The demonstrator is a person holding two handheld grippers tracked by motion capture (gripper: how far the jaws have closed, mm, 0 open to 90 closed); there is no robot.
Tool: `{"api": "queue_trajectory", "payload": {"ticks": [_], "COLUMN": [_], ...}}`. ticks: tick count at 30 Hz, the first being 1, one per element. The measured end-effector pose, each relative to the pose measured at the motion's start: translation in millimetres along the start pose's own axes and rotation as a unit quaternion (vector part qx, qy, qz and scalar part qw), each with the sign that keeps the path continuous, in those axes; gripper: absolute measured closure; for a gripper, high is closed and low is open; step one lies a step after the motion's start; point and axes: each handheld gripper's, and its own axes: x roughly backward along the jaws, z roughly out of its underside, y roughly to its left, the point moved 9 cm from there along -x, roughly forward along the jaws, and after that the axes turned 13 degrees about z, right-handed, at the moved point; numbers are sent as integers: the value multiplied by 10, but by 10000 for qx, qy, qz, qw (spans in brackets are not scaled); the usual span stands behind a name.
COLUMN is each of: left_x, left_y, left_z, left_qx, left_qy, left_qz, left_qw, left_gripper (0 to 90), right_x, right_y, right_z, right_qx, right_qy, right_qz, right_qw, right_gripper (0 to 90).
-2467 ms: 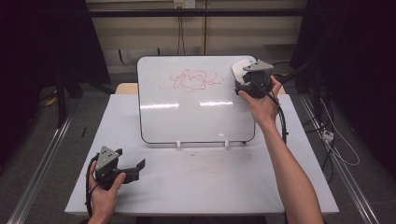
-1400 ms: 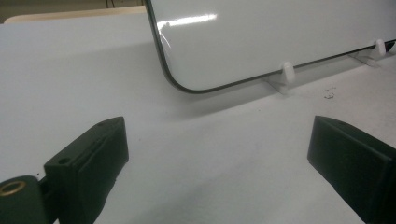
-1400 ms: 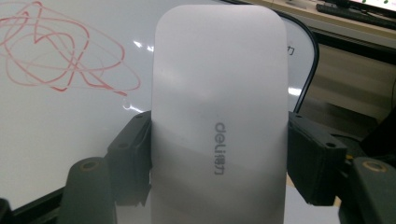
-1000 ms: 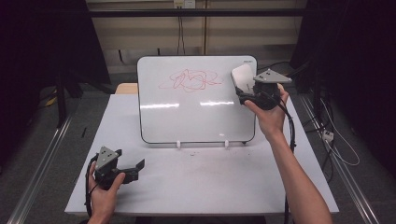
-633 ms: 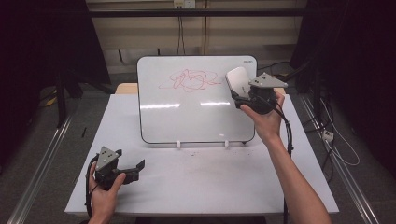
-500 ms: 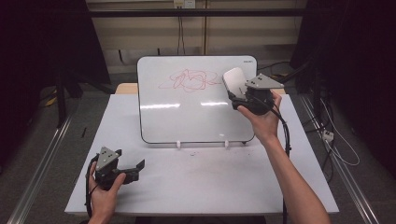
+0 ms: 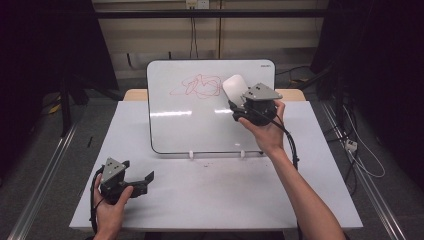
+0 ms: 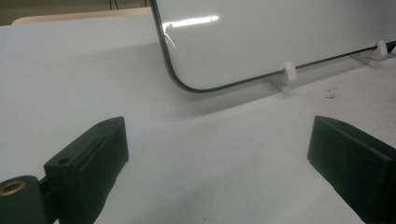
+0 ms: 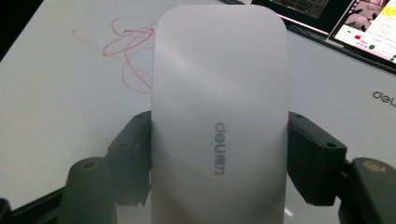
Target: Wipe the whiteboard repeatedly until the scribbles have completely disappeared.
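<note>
A whiteboard (image 7: pixel 200 120) stands tilted on two clips at the back of the table, with a red scribble (image 7: pixel 197 86) near its top. My right gripper (image 7: pixel 239 100) is shut on a white eraser (image 7: pixel 234 87), held in front of the board's upper right, just right of the scribble. In the right gripper view the eraser (image 9: pixel 219 116) sits between both jaws, the scribble (image 9: pixel 122 46) behind it at the upper left. My left gripper (image 7: pixel 145 180) rests on the table at the front left, open, with nothing between its jaws (image 8: pixel 215 163).
The white table (image 7: pixel 215 200) reaches to its front edge below my hands. The board's lower left corner (image 8: pixel 187 84) and a white clip (image 8: pixel 289 72) lie ahead of the left gripper. Cables hang off the table's right side (image 7: pixel 360 150).
My right gripper has carried the eraser leftwards across the board, from its upper right edge towards the red scribble. The left gripper has stayed where it was.
</note>
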Motion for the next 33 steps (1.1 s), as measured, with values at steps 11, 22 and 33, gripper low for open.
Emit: {"api": "queue_trajectory", "payload": {"ticks": [11,22,33], "left_x": [0,-5,-9], "left_y": [-18,-25,-25], "left_z": [-2,-8,-2], "left_qx": [3,-21,-28], "left_qy": [8,19,41], "left_qz": [31,47,51], "left_qw": [10000,10000,10000], "left_gripper": [52,52,52], "right_x": [-204,-347,-483], "right_y": [232,306,287], "right_z": [-50,-195,-171], "right_qx": [257,357,241], "right_qy": [45,44,95], "right_qz": [7,31,116], "right_qw": [9997,9993,9996], "right_gripper": [316,316,316]}}
